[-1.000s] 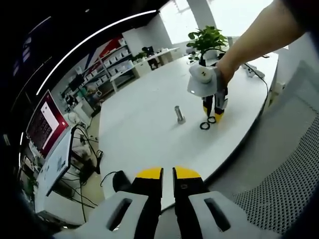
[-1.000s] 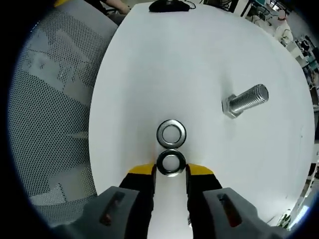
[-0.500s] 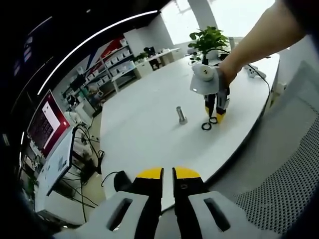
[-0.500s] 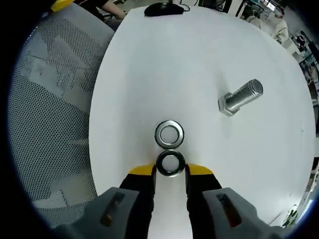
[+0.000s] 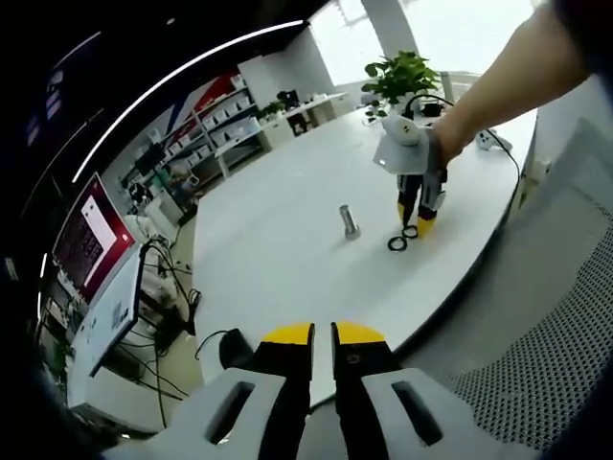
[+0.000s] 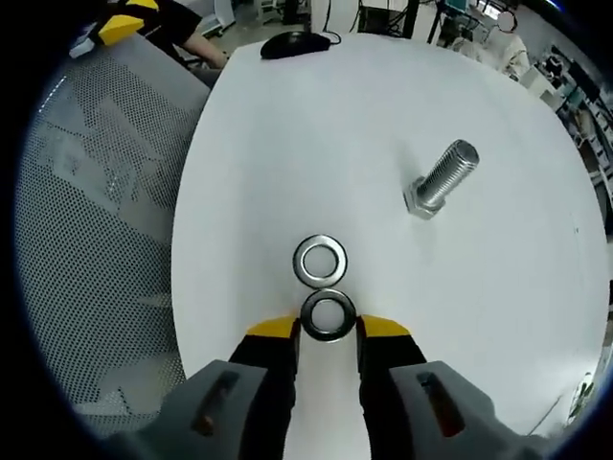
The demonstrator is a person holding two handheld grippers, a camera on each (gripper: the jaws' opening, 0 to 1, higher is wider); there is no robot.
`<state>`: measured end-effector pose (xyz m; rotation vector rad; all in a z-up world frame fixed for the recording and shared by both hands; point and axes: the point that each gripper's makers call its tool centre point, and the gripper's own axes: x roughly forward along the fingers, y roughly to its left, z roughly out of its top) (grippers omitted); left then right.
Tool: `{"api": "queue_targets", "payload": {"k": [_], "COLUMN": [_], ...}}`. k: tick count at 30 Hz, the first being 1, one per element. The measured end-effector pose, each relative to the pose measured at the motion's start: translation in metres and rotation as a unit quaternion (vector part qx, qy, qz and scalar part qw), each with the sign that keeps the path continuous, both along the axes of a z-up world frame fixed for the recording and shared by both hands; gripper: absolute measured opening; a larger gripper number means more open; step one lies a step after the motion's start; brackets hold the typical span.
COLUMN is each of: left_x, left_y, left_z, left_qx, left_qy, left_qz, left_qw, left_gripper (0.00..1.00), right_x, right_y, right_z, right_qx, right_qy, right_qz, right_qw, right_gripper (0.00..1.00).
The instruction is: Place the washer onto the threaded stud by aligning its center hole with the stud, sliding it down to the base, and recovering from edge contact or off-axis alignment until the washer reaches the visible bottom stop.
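Right gripper view: fingers (image 6: 292,343) flank near washer (image 6: 328,315).

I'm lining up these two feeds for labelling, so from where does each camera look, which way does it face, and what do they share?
Left gripper view: rides on the left tongs, held back off the table edge, facing across it to the stud and right tongs; a forearm shows.
Right gripper view: rides on the right tongs, looking down at the near washer between its jaws.
Shared: table, stud, both washers, mesh chair.
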<state>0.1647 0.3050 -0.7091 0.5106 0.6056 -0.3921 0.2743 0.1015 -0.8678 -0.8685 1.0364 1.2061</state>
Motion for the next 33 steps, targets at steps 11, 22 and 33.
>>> {"api": "queue_targets", "payload": {"k": [11,22,33], "left_x": [0.0002,0.0003,-0.0002], "left_y": [0.0002,0.0003,0.0001], "left_z": [0.0003,0.0005,-0.0001], "left_qx": [0.000,0.000,0.001], "left_qy": [-0.001,-0.002,-0.001], "left_qz": [0.001,0.001,0.001], "left_qw": [1.0000,1.0000,1.0000], "left_gripper": [0.05,0.05,0.05], "right_x": [0.0002,0.0007,0.0002], "right_y": [0.0020,0.0013,0.0015], "right_z": [0.0002,0.0007,0.0004], "right_qx": [-0.003,-0.001,0.014], "right_qy": [-0.006,-0.010,-0.020], "right_qz": [0.015,0.010,-0.018], "right_qw": [0.9999,0.9999,0.9996], "right_gripper": [0.26,0.25,0.25]}}
